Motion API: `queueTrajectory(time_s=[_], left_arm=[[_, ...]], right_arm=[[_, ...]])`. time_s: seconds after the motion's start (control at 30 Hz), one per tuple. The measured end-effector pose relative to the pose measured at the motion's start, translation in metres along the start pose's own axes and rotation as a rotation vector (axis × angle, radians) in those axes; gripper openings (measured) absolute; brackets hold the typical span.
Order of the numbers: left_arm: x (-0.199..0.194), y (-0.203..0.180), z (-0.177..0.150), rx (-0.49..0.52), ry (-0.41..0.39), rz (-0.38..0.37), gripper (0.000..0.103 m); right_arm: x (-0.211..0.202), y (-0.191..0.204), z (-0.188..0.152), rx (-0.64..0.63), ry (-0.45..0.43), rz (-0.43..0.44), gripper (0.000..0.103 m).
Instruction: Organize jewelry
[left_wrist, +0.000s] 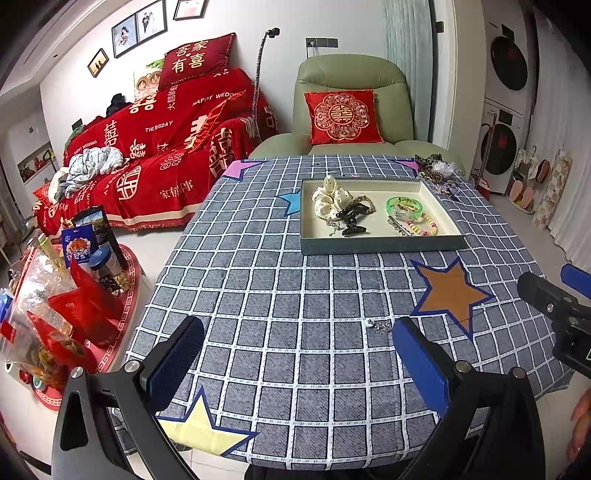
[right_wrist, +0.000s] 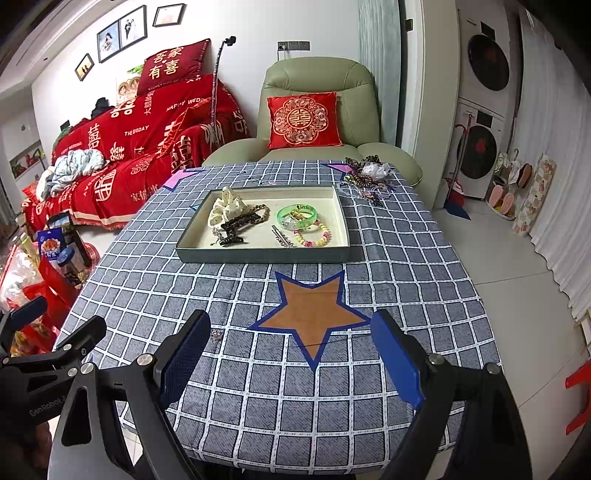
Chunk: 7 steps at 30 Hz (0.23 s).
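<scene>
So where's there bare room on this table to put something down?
The widest bare cloth lies between the tray and both open grippers, around the orange star, apart from a small trinket near the left gripper. Left of the tray is bare too. The far right corner is crowded with a jewelry pile.

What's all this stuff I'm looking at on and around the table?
Shallow grey-green tray: one, far half of table.
Cream polka-dot scrunchie: one, tray's left.
Black hair claw clip: one, beside scrunchie.
Translucent green bangle: one, tray's right.
Pastel bead bracelet: one, below bangle.
Loose accessory pile: several, mixed colours, table's far right corner.
Small silver trinket: one, near edge.
Left tongs: blue pads, open.
Right tongs: blue pads, open.
</scene>
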<state>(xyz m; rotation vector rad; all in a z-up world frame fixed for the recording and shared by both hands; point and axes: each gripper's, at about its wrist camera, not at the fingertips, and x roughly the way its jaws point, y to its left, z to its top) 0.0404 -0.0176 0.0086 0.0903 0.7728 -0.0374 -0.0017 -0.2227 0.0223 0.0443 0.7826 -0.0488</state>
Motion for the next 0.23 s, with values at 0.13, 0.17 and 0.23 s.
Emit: queueTrajectory(time_s=[0.13, 0.17, 0.23], left_arm=[[-0.0004, -0.0018, -0.0006, 0.005, -0.004, -0.016, 0.103], [-0.0003, -0.0026, -0.0007, 0.009, -0.003, -0.013, 0.103], [0.0001, -0.0034, -0.0007, 0.011, 0.001, -0.019, 0.103]], right_arm=[[0.0001, 0.0006, -0.0009, -0.001, 0.005, 0.001, 0.090], [0.0004, 0.0007, -0.0018, 0.000, 0.005, 0.001, 0.090], [0.0004, 0.0007, -0.0017, 0.000, 0.006, 0.001, 0.090]])
